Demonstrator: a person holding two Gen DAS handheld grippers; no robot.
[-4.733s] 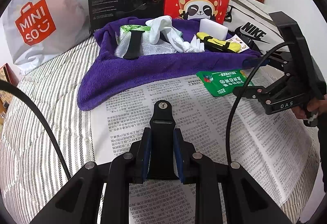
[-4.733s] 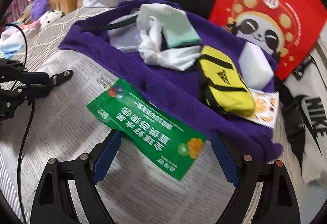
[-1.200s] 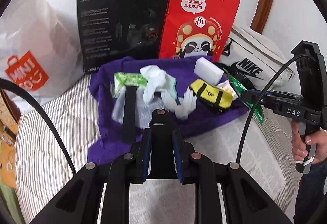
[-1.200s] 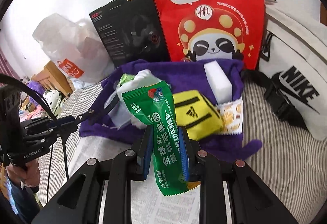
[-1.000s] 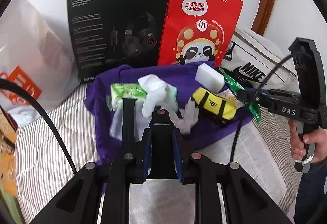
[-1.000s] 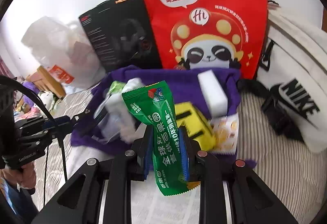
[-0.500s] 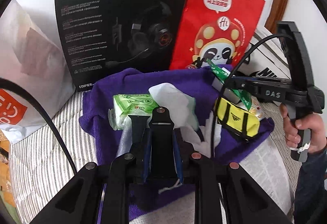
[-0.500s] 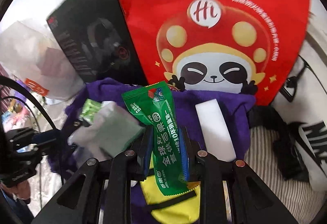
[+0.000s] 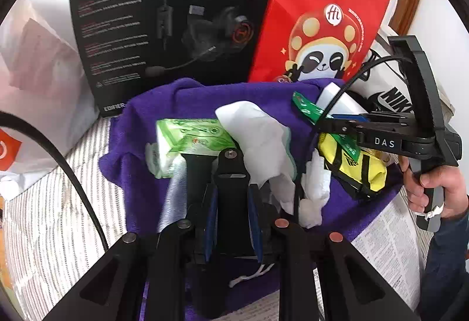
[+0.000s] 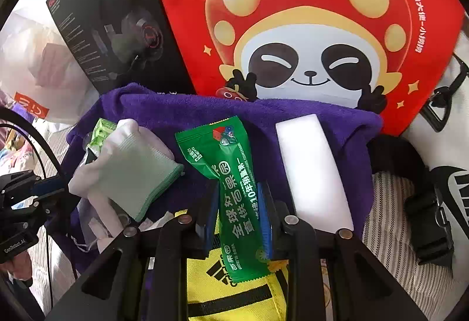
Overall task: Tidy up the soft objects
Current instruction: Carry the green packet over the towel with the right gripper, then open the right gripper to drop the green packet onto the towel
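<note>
A purple towel [image 9: 187, 104] [image 10: 176, 107] holds a green tissue pack [image 9: 190, 136], white gloves [image 9: 258, 139] [image 10: 132, 165], a white sponge [image 10: 310, 174] and a yellow pouch [image 9: 357, 171] [image 10: 228, 291]. My right gripper [image 10: 239, 192] [image 9: 325, 123] is shut on a green snack packet [image 10: 222, 151] [image 9: 304, 107]. It holds the packet low over the towel, between the gloves and the sponge. My left gripper [image 9: 231, 189] hovers over the near part of the pile, shut on a black block with a screw on top [image 9: 231, 171].
A red panda paper bag [image 9: 316, 13] and a black headset box [image 9: 164, 13] stand upright right behind the towel. A white Nike bag [image 9: 392, 95] lies at the right, a Miniso bag [image 9: 29, 86] at the left. Newspaper [image 9: 390, 244] covers the striped bedding [image 9: 58, 218].
Both grippers have moved forward and down toward the towel pile. The right one, earlier open around the packet on the newspaper, now carries it over the towel.
</note>
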